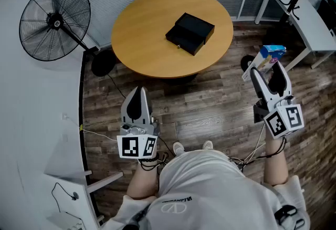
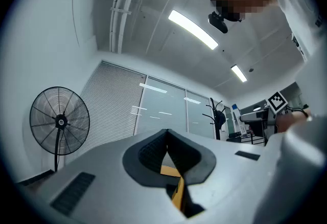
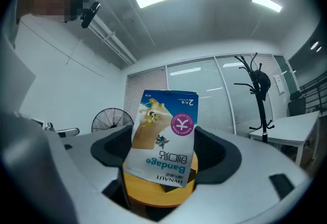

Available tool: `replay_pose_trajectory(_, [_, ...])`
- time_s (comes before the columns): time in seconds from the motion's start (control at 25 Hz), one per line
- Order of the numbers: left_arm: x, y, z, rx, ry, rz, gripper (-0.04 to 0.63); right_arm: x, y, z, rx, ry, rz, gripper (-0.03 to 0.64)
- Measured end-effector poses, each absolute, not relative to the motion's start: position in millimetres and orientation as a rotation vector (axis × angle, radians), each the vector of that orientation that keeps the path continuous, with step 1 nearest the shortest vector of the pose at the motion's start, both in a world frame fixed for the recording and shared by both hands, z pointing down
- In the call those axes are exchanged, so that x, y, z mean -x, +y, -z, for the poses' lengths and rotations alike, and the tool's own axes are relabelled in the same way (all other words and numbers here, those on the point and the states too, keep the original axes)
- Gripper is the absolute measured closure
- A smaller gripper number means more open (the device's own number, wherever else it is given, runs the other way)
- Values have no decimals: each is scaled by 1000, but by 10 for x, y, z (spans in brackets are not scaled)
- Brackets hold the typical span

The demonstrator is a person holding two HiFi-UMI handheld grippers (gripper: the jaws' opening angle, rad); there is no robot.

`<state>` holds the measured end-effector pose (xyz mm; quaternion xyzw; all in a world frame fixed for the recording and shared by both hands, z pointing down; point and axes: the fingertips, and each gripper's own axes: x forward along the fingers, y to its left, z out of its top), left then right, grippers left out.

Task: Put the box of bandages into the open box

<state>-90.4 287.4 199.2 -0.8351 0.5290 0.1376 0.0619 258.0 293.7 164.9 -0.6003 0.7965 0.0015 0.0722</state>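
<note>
- The right hand-held gripper (image 1: pixel 265 68) is clenched on the box of bandages (image 3: pixel 164 141). Its two jaws press on the box from both sides.
- The box of bandages is blue, white and tan. It is up in the air, over the wooden floor (image 1: pixel 210 111), to the right of the round surface (image 1: pixel 139 32) and not touching it. Its words sit upside down in the jaws.
- The left hand-held gripper (image 1: pixel 138 92) has its jaws pressed together with nothing in them. It is held out over the floor, near the person.
- The black open box (image 1: pixel 190 33) sits alone near the middle of the round surface, well apart from both grippers. It may be open on the near side, but I cannot see into it from here.
- A black fan (image 1: pixel 54 21) stands on the left by the wall.
- A white desk (image 1: pixel 310 19) stands far off on the right.
</note>
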Motion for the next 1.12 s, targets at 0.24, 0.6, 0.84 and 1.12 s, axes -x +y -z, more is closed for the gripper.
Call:
replay_pose_trajectory(0.24, [845, 2899, -2005, 2526, 1604, -409, 588, -2618, 2934, -1683, 1802, 2397, 5, 233])
replay_pose_trajectory(0.6, [655, 2995, -1977, 2495, 1637, -390, 588, -2832, 2959, -1669, 1743, 2401, 31, 232])
replay_pose_trajectory(0.84, [387, 3079, -1997, 2478, 1668, -365, 588, -3082, 2979, -1693, 1698, 2431, 37, 232])
replay_pose_trajectory(1.12, [178, 3141, -2045, 2462, 1698, -347, 588, -3278, 2938, -1749, 1666, 2456, 50, 232])
